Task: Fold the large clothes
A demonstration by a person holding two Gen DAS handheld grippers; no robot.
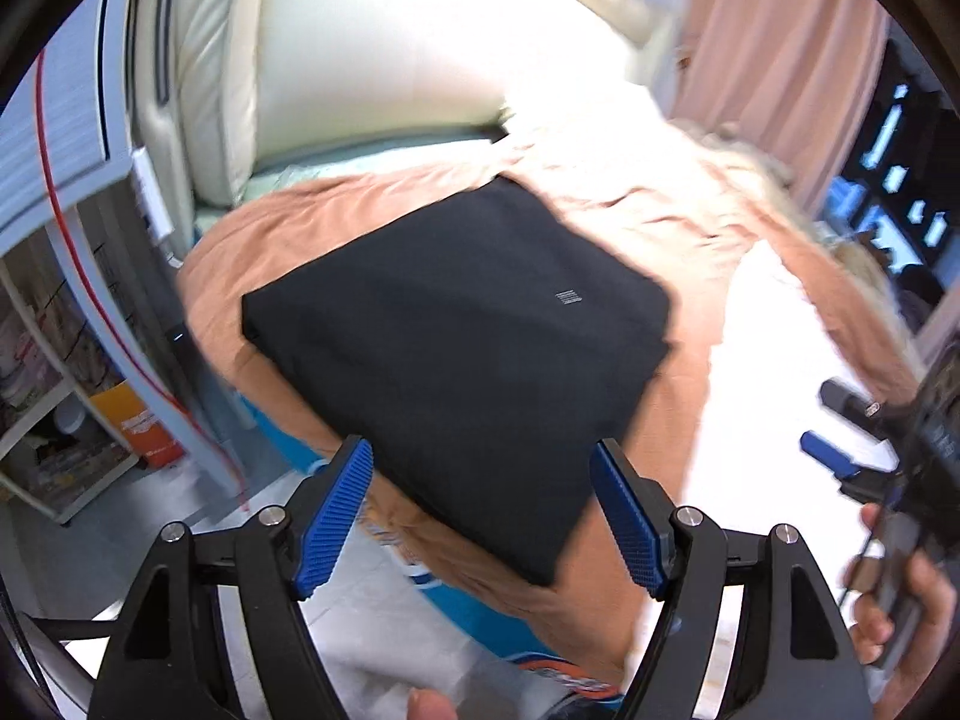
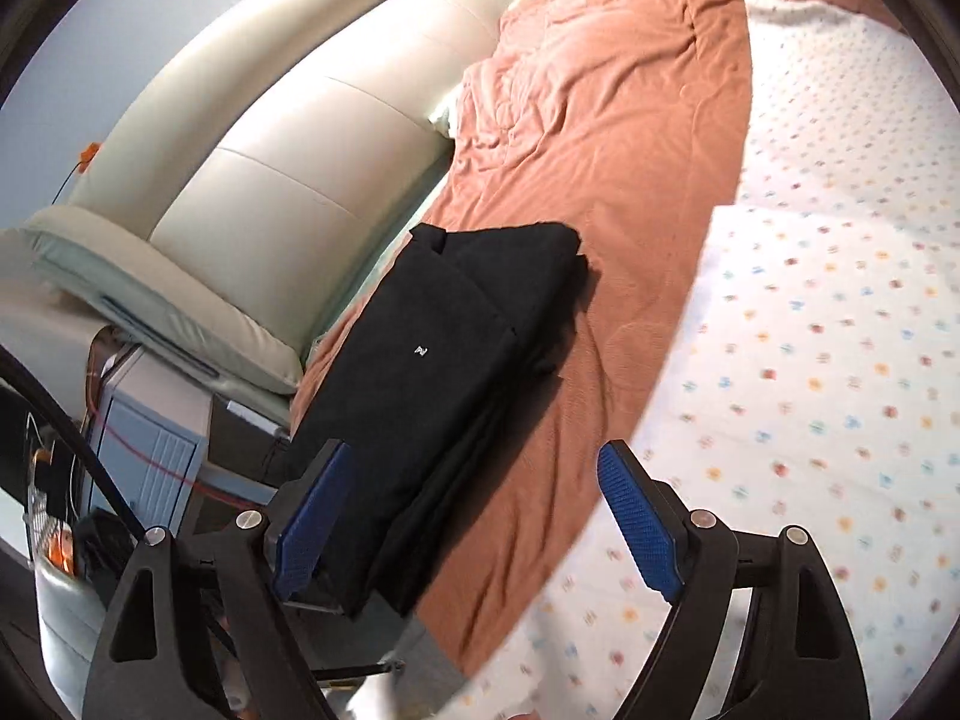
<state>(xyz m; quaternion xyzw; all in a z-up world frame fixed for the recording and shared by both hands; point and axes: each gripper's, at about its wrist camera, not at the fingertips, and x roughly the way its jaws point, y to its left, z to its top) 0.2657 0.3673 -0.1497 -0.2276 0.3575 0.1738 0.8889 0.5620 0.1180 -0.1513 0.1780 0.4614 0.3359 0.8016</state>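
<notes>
The left claw (image 1: 480, 516) is wide open and holds nothing. Its 2 blue fingers (image 1: 333, 519) stand apart, with air between them. The right claw (image 2: 474, 519) is wide open too, and it also has nothing in it. Both claws hang above the near edge of the bed, not touching the cloth. I think they are open because the folding looks done and there is nothing left to pinch.

Just past the claws lies the black garment (image 1: 456, 336). It is folded into a neat, thick block with straight sides. In the right wrist view you can see its layers stacked at the near end, so it has been folded more than 1 time. It sits flat on the orange blanket (image 2: 606, 138), close to the left edge of the bed. That looks like a good spot, because the blanket is soft and level and the block will not slide off.

There is a small white label (image 1: 567, 297) on top of the garment. It has tiny lines of writing, but they are too small to read. In the right wrist view it looks like 1 little white mark.

Beside the blanket is a white sheet with colored dots (image 2: 840, 300). Farther back is the padded cream headboard (image 2: 288, 180). A pink curtain (image 1: 780, 48) hangs far off. An orange box (image 1: 141, 426) sits on a low shelf by the bed; its writing is blurred.
</notes>
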